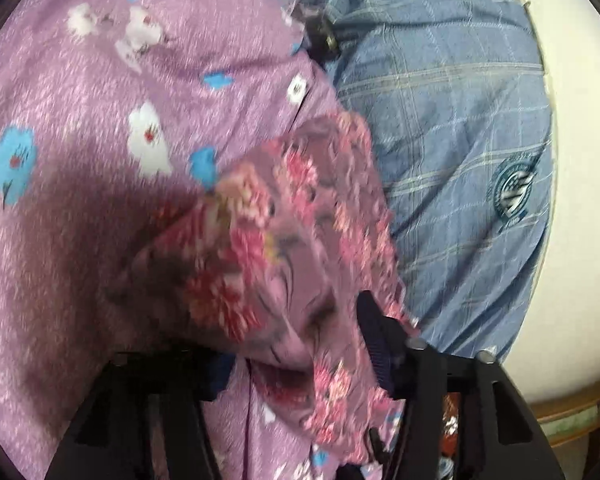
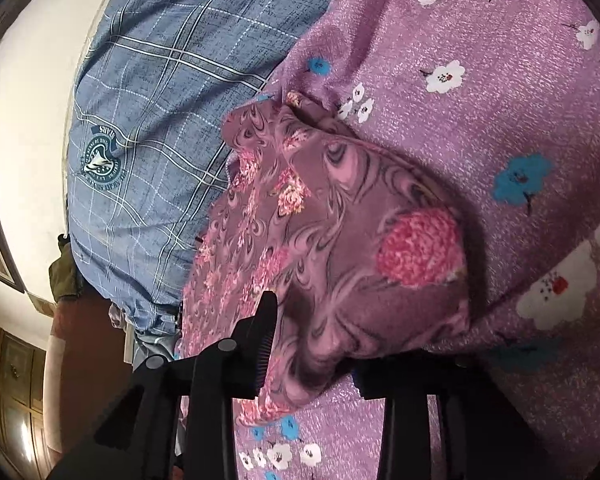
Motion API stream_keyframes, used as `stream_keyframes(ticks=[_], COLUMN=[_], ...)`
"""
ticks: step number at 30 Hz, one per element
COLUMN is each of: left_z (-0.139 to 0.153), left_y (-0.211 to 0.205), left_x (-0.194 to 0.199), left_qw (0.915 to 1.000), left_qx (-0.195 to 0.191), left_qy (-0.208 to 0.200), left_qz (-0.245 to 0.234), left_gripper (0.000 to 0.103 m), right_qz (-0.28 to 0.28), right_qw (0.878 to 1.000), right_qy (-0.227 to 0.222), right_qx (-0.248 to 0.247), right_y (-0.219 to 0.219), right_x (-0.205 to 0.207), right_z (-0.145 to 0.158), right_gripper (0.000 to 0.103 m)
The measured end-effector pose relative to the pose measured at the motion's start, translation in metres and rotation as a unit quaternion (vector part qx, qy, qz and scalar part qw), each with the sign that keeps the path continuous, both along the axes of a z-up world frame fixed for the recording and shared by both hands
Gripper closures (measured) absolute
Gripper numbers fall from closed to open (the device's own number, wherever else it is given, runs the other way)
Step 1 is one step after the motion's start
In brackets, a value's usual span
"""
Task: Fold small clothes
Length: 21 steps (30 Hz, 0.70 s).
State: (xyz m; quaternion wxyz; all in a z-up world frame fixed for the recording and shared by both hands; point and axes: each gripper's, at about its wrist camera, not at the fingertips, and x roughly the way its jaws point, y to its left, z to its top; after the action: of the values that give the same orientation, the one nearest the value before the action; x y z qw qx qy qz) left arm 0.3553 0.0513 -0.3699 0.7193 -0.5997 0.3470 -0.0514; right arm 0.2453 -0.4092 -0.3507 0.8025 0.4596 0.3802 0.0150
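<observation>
A small mauve garment [image 1: 284,240] printed with pink and red flowers hangs bunched over a purple flowered sheet [image 1: 100,80]. In the left wrist view my left gripper [image 1: 296,360] is shut on one gathered edge. The cloth covers its left finger, while the right finger [image 1: 374,344] shows beside the fold. In the right wrist view the same garment [image 2: 340,232] drapes between the fingers of my right gripper [image 2: 316,356], which is shut on it. Its left finger [image 2: 266,336] presses the cloth, and the other one is mostly hidden under fabric.
A blue checked pillow [image 1: 452,128] with a round emblem lies beside the sheet, also seen as the pillow [image 2: 148,128] at the left of the right wrist view. A white wall [image 1: 580,160] stands behind it. A wooden cabinet [image 2: 16,392] sits low at the left.
</observation>
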Motion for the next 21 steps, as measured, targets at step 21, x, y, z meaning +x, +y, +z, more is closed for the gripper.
stream_keyframes(ticks=[21], left_z=[0.064], left_y=[0.007], left_x=[-0.122], left_qw=[0.9797], left_qx=[0.154], left_qy=[-0.095], left_qz=[-0.086], left_gripper=[0.098], right_qz=[0.025], right_qw=[0.977], right_qy=[-0.077], right_qx=[-0.199], right_y=[0.038], right_x=[-0.114], right_z=[0.092], right_gripper=[0.099])
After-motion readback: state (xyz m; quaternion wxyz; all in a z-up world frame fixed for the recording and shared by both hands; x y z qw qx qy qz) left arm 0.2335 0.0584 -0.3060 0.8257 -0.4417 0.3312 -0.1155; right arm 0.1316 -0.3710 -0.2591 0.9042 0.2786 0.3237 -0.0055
